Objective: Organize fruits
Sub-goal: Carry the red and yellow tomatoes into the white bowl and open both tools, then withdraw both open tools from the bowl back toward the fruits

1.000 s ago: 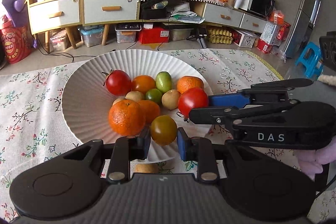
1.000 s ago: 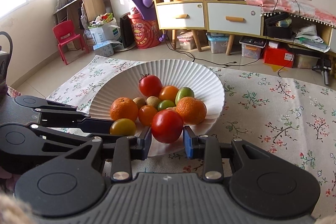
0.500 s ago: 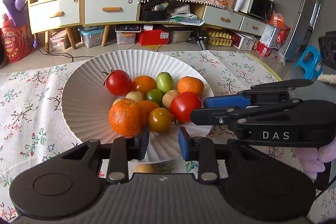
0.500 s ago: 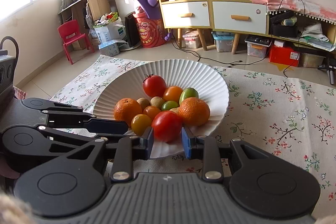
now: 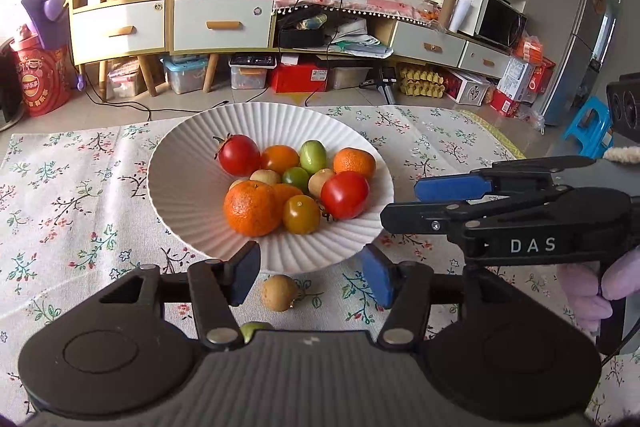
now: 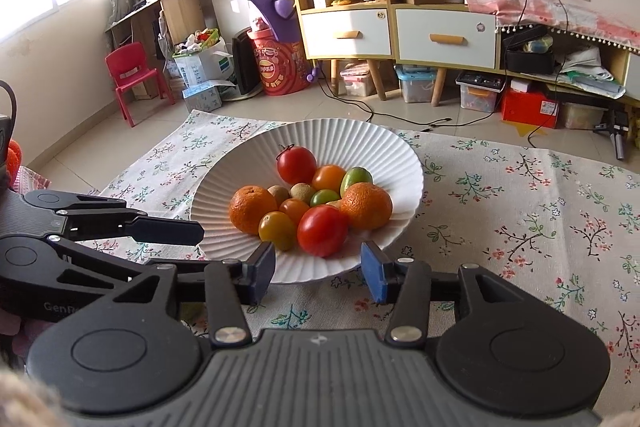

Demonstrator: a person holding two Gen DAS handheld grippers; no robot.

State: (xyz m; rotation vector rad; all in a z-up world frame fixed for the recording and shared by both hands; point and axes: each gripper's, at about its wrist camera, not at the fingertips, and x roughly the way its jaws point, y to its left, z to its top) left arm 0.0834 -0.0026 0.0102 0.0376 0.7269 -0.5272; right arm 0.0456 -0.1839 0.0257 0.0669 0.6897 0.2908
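Left gripper: your left gripper (image 5: pixel 310 277) is wide open with nothing between its pads, hovering just short of the near rim of the white ribbed plate (image 5: pixel 180 195).
Loose fruit: a small tan round fruit (image 5: pixel 279 292) lies on the floral tablecloth (image 5: pixel 60 211) between your left pads, just outside the plate's near edge and apart from it. A small green fruit (image 5: pixel 251 329) peeks out under the left gripper body, mostly hidden.
Open room, left: the cloth to the left of the plate is bare up to its far edge.
Plate contents: the fruit sits clustered in the plate's centre and right half. The large orange mandarin (image 5: pixel 251 207) is touching the yellow-orange cherry tomato (image 5: pixel 301 214), with the big red tomato (image 5: pixel 344 195) just beside that. Behind them lie a stemmed red tomato (image 5: pixel 239 154), a second mandarin (image 5: pixel 354 163) and small green and tan fruits. The plate's left inner slope is bare.
Right gripper: your right gripper (image 6: pixel 318 271) is also spread wide and empty, its pads flanking the plate's near rim in its own view. From the left camera its blue pads (image 5: pixel 448 187) sit just beside the plate's right edge, whether touching you cannot tell.
Open room, right: bare floral cloth runs well to the right of the plate (image 6: pixel 404 163) out to the counter edge.
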